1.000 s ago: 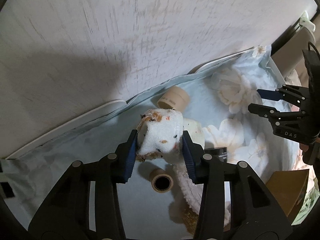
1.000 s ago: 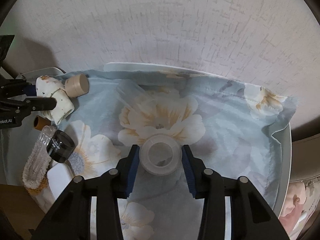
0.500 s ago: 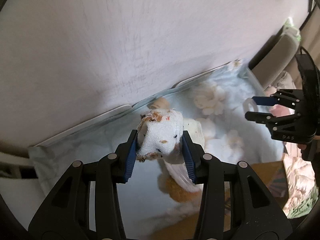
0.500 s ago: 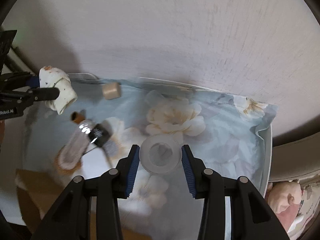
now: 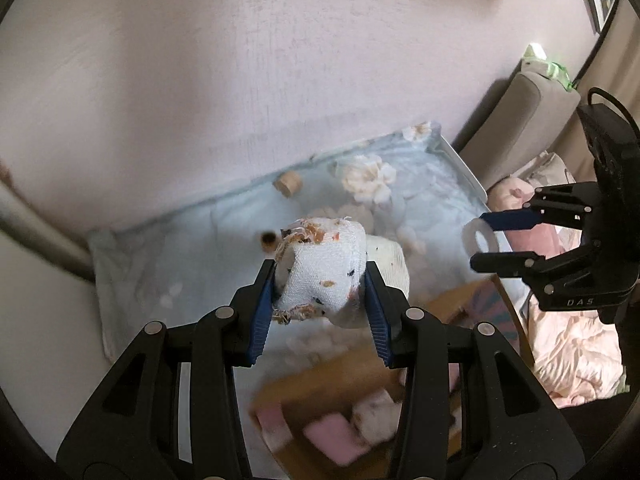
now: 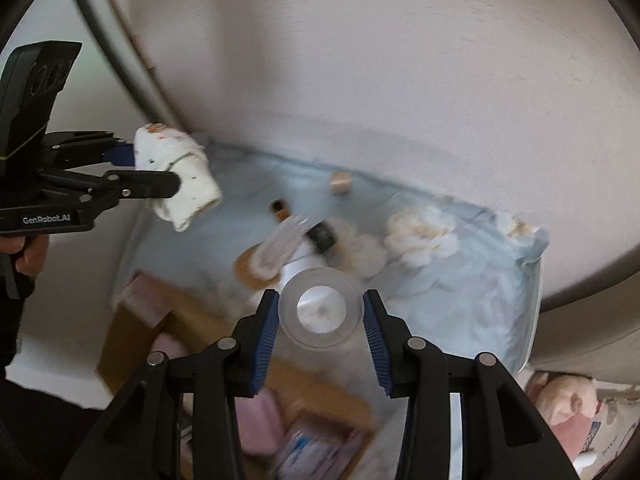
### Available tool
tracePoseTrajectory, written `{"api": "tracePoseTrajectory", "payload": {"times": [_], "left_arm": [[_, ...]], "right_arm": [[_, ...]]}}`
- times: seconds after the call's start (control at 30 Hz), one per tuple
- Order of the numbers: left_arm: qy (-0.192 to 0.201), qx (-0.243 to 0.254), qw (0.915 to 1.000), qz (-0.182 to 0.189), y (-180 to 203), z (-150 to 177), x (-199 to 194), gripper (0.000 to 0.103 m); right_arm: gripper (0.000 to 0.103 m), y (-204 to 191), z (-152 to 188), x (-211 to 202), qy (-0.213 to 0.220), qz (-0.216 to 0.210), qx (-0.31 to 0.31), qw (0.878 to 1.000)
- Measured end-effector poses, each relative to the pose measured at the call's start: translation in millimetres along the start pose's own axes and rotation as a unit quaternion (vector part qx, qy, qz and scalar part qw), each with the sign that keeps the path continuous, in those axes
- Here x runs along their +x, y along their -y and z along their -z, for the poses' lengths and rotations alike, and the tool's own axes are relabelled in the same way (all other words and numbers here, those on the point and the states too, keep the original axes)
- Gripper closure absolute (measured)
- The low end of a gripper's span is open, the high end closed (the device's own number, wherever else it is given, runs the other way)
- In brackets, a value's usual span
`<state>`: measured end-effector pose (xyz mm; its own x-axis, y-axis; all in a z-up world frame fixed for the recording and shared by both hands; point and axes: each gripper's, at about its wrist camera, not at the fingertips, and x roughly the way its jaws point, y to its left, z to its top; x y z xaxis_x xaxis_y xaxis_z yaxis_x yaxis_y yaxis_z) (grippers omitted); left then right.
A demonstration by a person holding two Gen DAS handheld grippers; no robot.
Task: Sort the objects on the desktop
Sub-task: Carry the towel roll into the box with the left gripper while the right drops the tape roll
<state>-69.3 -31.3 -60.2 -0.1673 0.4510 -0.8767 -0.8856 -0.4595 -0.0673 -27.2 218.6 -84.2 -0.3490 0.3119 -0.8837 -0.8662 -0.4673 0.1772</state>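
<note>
**Left wrist view and right wrist view: two objects held aloft above the sorting box**

Left wrist view, left to right: the pale blue floral cloth-covered desktop (image 5: 168,256) fills the background. At centre, the left gripper (image 5: 320,292) has its blue-padded jaws closed onto a rolled white terry cloth with orange and black flecks (image 5: 320,276), held clear above the surface. Below lies an open brown cardboard box (image 5: 344,400) containing pink and white items, blurred. At right, the right gripper (image 5: 486,240) carries a translucent ring-shaped roll of clear tape (image 5: 480,236).

Right wrist view, left to right: the cloth roll (image 6: 176,176) hangs in the left gripper (image 6: 160,168) at upper left, above the box's near corner (image 6: 132,344). Unsorted on the desktop are a small brown cap-like cylinder (image 6: 279,207), a clear ribbed bottle with a black cap (image 6: 294,236) and a tan cork-like cylinder (image 6: 340,183). The tape roll (image 6: 320,307) sits between the right gripper's jaws (image 6: 320,316); the pads stand narrowly at either side of it, and contact appears to hold it.

Step in hand, as judged: both objects are in transport toward the box. The next move calls for lowering each over the matching compartment, then parting the jaws. Compartment divisions are too blurred to identify.
</note>
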Motion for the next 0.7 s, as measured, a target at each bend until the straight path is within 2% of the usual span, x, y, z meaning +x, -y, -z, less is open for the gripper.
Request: {"api": "tracePoseTrajectory", "payload": {"times": [0.23, 0.5, 0.7], "left_arm": [[-0.029, -0.009, 0.9995, 0.005, 21, 57, -7, 0.064], [-0.084, -0.049, 0.9952, 0.008, 26, 120, 23, 0.064], [-0.111, -0.072, 0.9911, 0.015, 24, 151, 43, 0.064]], "right_arm": [[0.064, -37, 35, -1, -0.033, -0.022, -0.022, 0.999], [0.064, -59, 72, 14, -0.064, -0.044, -0.03, 0.997], [0.064, -77, 97, 30, -0.082, -0.003, -0.074, 0.994]]}}
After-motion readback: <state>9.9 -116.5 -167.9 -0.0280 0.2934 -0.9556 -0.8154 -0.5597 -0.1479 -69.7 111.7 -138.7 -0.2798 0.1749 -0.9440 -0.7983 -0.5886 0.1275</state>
